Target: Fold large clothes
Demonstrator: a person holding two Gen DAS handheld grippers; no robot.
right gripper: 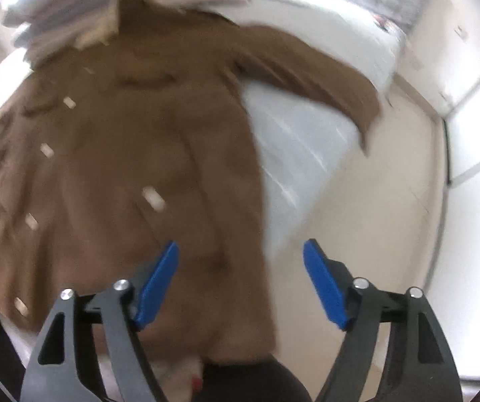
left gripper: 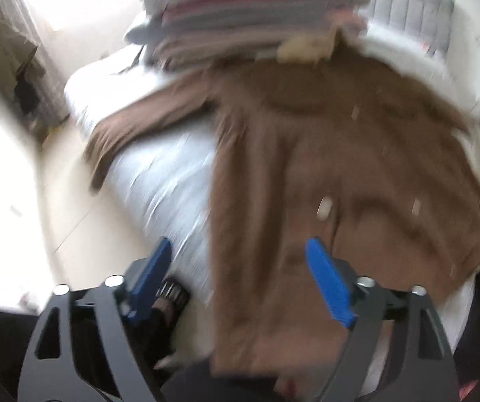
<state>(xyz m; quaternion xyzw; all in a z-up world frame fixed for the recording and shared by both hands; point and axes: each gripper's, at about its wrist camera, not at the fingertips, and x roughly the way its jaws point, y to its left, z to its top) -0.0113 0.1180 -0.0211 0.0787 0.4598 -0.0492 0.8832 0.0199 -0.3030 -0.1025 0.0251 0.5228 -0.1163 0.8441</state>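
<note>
A long brown coat (left gripper: 333, 154) with pale toggle buttons lies spread flat on the white bed (left gripper: 159, 181), collar at the far end. One sleeve (left gripper: 139, 124) stretches out to the left in the left wrist view. In the right wrist view the coat (right gripper: 123, 154) fills the left half and its other sleeve (right gripper: 310, 67) reaches right across the bed (right gripper: 293, 140). My left gripper (left gripper: 240, 251) hangs open above the coat's near hem with nothing between its blue fingers. My right gripper (right gripper: 240, 251) is also open and empty, above the coat's right edge. Both views are blurred.
A stack of folded clothes and bedding (left gripper: 250, 10) sits at the head of the bed past the collar. A padded grey headboard (left gripper: 414, 10) stands behind it. Pale floor (right gripper: 380, 201) runs along the bed's side. Hanging clothes (left gripper: 12, 63) are at the far left.
</note>
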